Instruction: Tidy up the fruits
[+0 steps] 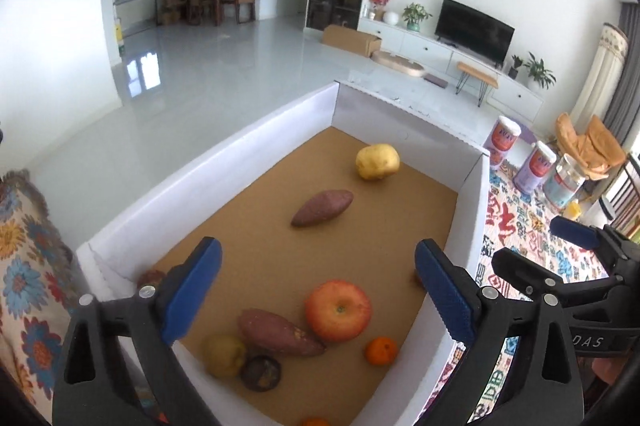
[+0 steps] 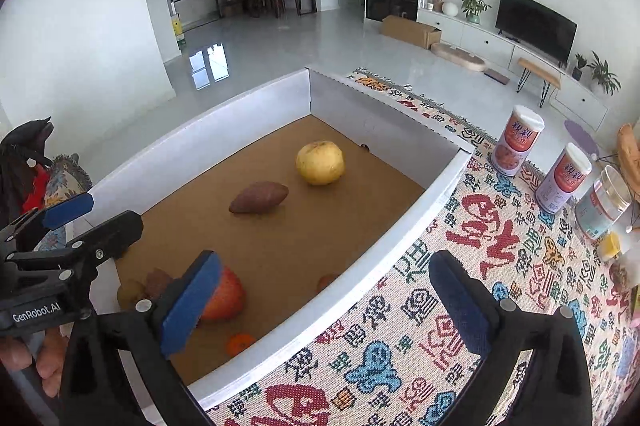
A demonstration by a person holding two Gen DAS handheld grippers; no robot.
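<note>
A white-walled box (image 1: pixel 208 181) (image 2: pixel 192 141) with a brown floor holds the produce. At its far end lie a yellow pear (image 1: pixel 377 161) (image 2: pixel 320 162) and a sweet potato (image 1: pixel 322 208) (image 2: pixel 259 202). Near me sit a red apple (image 1: pixel 338 310) (image 2: pixel 226 296), a second sweet potato (image 1: pixel 280 332), a small orange (image 1: pixel 381 350) (image 2: pixel 240 343), a yellowish fruit (image 1: pixel 224 354) and a dark purple round fruit (image 1: pixel 261 372). My left gripper (image 1: pixel 318 290) hovers open above the apple, empty. My right gripper (image 2: pixel 326 300) stands open over the box's right wall, empty.
The box rests on a patterned woven cloth (image 2: pixel 460 286). Three cans (image 2: pixel 516 141) (image 2: pixel 562 177) (image 2: pixel 604 201) stand on it to the right. A floral cushion (image 1: pixel 24 246) lies left of the box. A hand (image 2: pixel 48 366) holds the left gripper's handle.
</note>
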